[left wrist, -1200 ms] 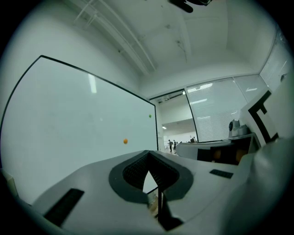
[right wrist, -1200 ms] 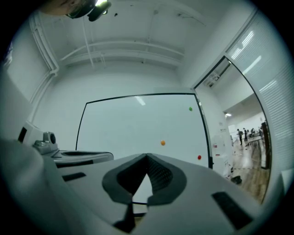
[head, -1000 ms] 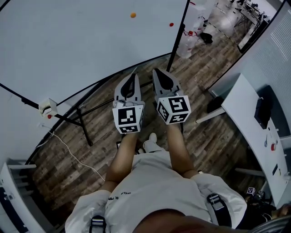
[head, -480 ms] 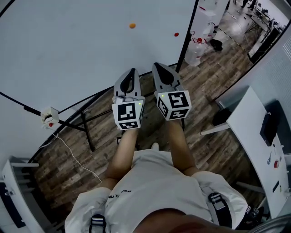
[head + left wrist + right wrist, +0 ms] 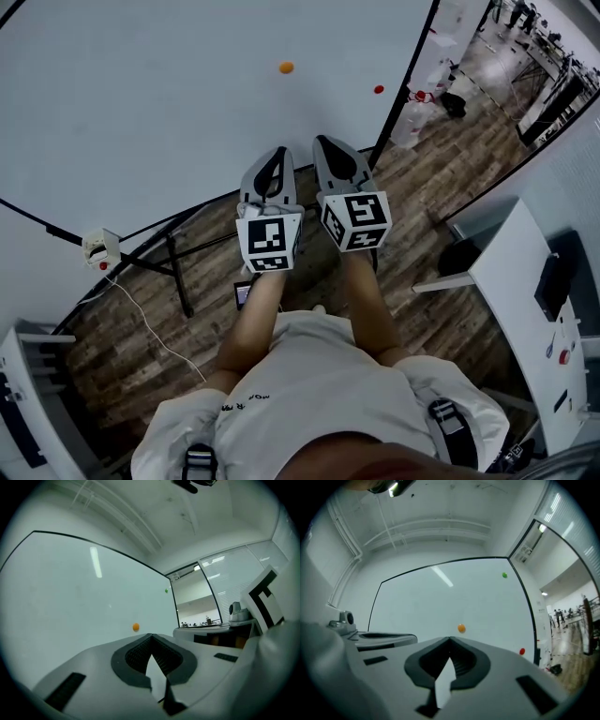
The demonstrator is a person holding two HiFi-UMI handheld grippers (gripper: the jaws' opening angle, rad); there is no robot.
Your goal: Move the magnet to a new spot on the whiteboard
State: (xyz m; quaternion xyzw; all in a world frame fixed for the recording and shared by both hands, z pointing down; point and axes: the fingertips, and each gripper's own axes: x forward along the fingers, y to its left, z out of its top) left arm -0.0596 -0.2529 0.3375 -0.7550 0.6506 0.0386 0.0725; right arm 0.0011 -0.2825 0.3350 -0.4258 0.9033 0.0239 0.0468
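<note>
Orange magnet [image 5: 286, 67] sits on the whiteboard [image 5: 141, 103], well ahead of my left gripper [image 5: 278, 152] and right gripper [image 5: 322, 141], both closed and empty, so I'd open one wide and line it up squarely on the disc before squeezing.

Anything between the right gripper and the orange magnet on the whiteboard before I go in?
Nothing visible does. The right gripper, jaws shut and empty, points toward the orange magnet across open air; bare whiteboard surrounds it. The red magnet sits off to one side, clear of the path.
</note>
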